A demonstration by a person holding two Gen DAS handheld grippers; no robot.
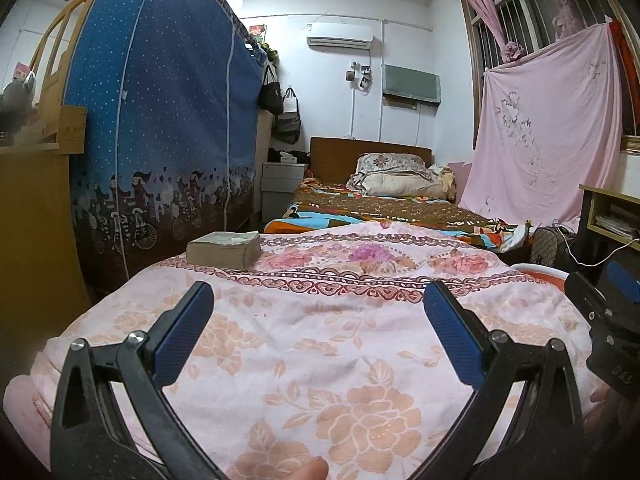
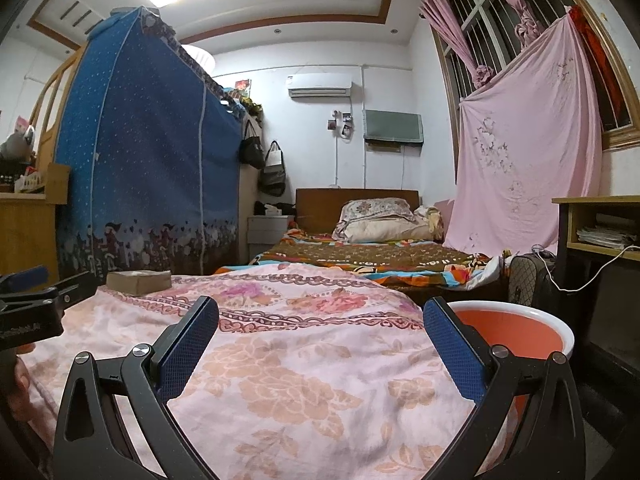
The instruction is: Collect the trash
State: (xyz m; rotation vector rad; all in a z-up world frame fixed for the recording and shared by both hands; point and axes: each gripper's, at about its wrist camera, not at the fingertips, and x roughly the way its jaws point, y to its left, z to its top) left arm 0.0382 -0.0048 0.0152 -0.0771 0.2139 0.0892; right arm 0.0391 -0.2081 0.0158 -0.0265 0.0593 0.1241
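My left gripper (image 1: 318, 302) hangs open over a pink flowered cloth (image 1: 320, 340) with nothing between its blue pads. My right gripper (image 2: 320, 316) is open too, above the same cloth (image 2: 280, 360), and holds nothing. An orange bucket with a white rim (image 2: 520, 324) stands just right of the right gripper's right finger; only a sliver of that bucket (image 1: 540, 270) shows in the left wrist view. A thick worn book (image 1: 224, 249) lies at the cloth's far left, also seen as the book (image 2: 138, 280) from the right wrist. No loose trash shows on the cloth.
A blue fabric wardrobe (image 1: 160, 120) stands to the left. Beyond the cloth is a bed (image 1: 380, 204) with pillows. A desk (image 2: 600, 224) with papers and a dark bag (image 2: 532, 276) with a white cable are on the right. The right gripper's body (image 1: 608, 320) is close alongside.
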